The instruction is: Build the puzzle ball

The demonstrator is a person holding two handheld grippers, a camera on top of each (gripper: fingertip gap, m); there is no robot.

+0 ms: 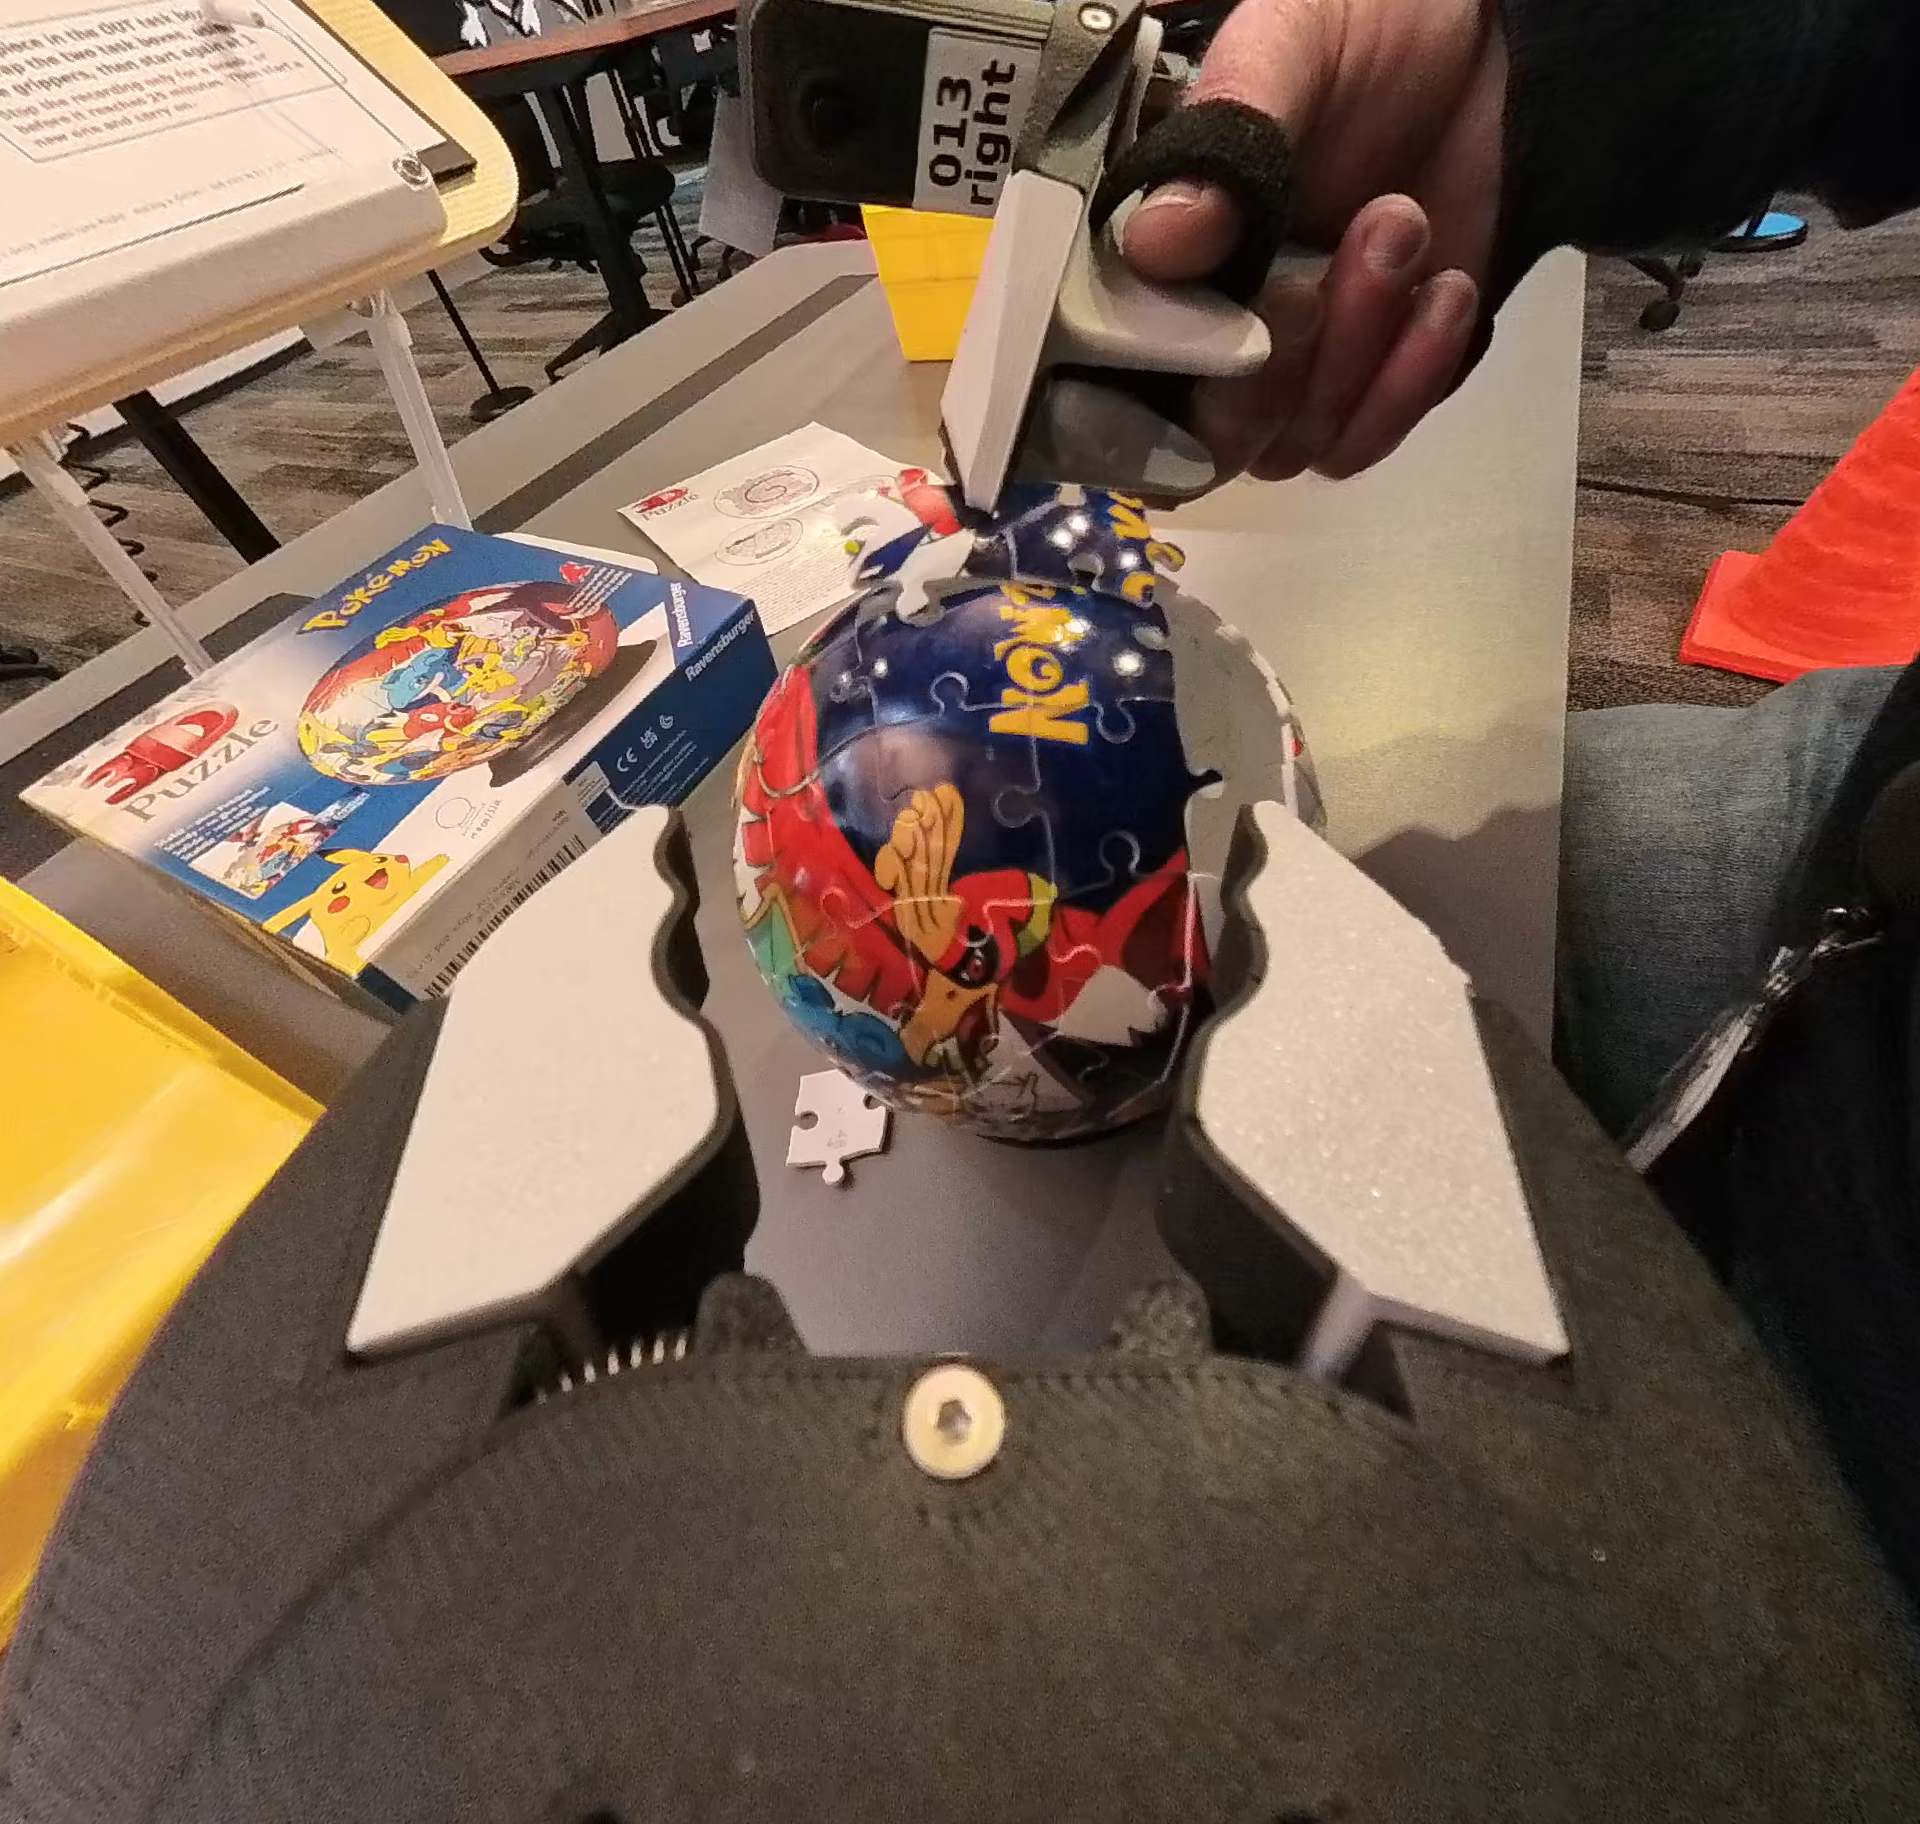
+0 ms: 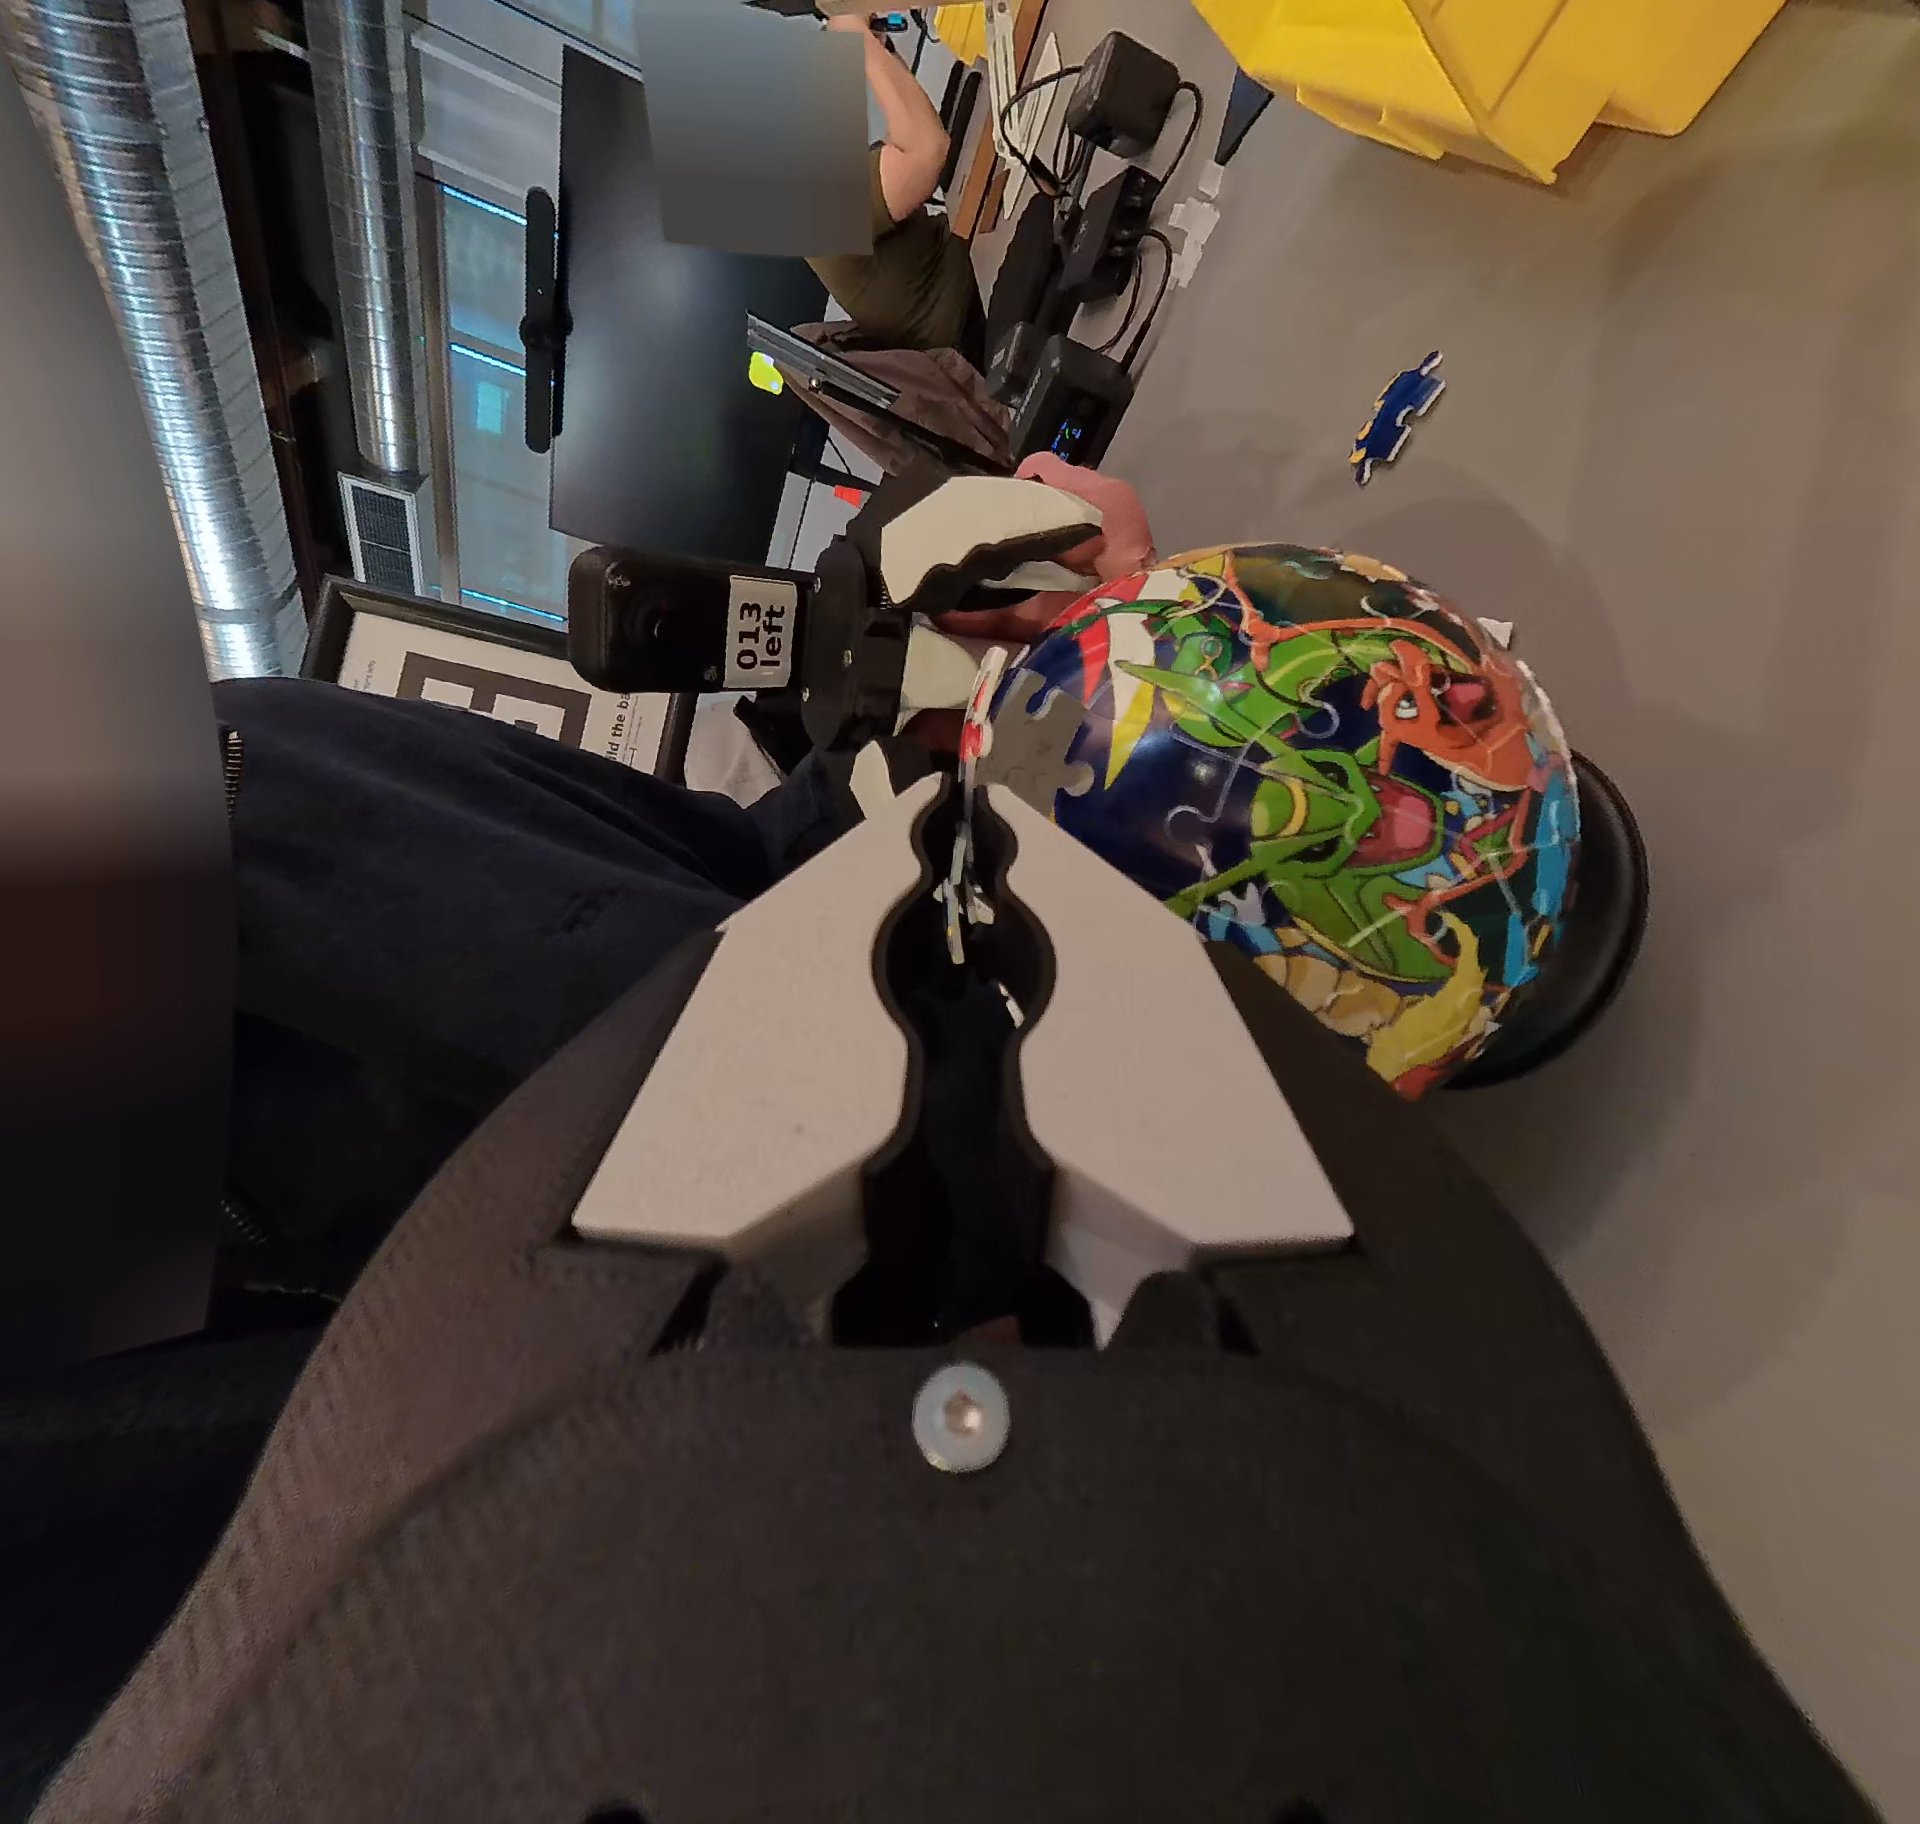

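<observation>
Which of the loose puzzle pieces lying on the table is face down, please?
The white piece by the puzzle ball's base, in front of the open left gripper, shows only its blank back. The other loose piece farther off shows its blue printed face.

Left gripper point(image 1: 961, 875): jaws spread wide, low and near, pointing forward, nothing between pads, level. Seen from right wrist view point(image 2: 1023, 569), far side, bare hand behind it partly hidden.
Right gripper point(image 2: 961, 818): jaws nearly closed, tips pinching thin flat piece edge-on, rolled sideways. In left wrist view it point(image 1: 982, 501) comes down from above, tips aimed downward, right hand point(image 1: 1340, 247) wrapped on handle, finger through black loop, dark sleeve.
</observation>
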